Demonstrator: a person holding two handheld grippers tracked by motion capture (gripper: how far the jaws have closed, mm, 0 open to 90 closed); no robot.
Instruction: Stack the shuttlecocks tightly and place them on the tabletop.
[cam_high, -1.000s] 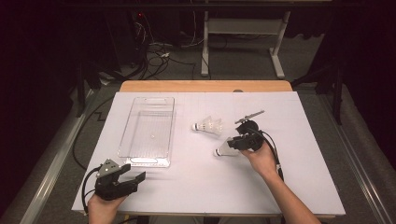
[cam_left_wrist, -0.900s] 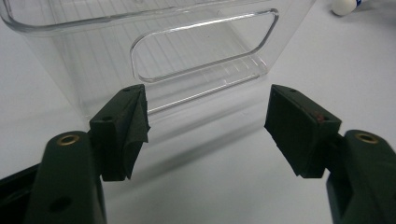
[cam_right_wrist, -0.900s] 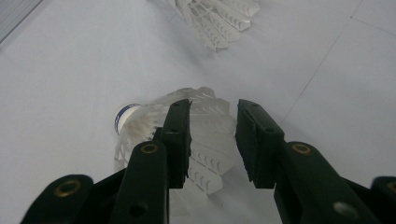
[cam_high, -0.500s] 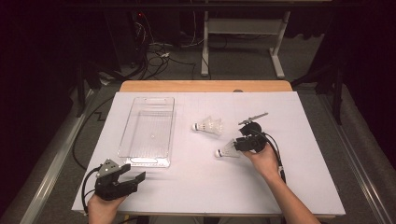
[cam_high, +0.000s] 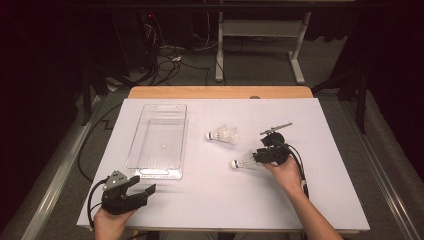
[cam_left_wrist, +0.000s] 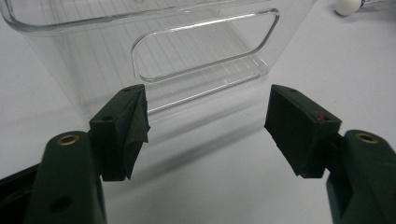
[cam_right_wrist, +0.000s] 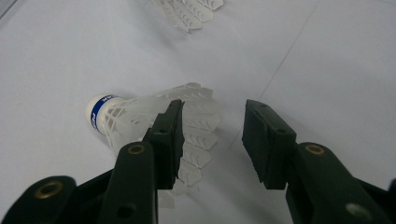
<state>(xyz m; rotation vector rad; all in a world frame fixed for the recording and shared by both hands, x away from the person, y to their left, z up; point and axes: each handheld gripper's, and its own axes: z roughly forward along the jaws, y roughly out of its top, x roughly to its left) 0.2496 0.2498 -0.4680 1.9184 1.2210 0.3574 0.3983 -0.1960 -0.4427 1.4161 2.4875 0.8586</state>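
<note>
On the white table (cam_high: 200, 200) the right gripper (cam_high: 260, 156) lies at the skirt of a shuttlecock (cam_high: 243, 160), right of centre. This shuttlecock rests on its side, cork end pointing left and the plastic skirt toward the gripper. In the right gripper view the jaws have just been opening: the left pad (cam_right_wrist: 170, 140) sits against or over the skirt of the shuttlecock (cam_right_wrist: 140, 116), while the right pad (cam_right_wrist: 264, 140) stands clear of it with bare table in the gap. The jaws are parted and not pinching; the skirt seems to lie beside and under the left jaw rather than squarely between the two, though the angle makes that hard to judge.

A second shuttlecock (cam_high: 223, 134) lies farther away and a little to the left, also on its side with its cork to the left, apart from the first. Its skirt edge shows at the top of the right gripper view (cam_right_wrist: 187, 11).

A clear tray (cam_high: 140, 150) stands on the left half of the table, long side running near to far.

The left gripper (cam_high: 142, 192) rests at the near left corner of the table, just near of the tray's near end. Its jaws are spread wide with nothing between them, and in its own view they face the tray's (cam_left_wrist: 93, 60) end wall and handle slot.
</note>
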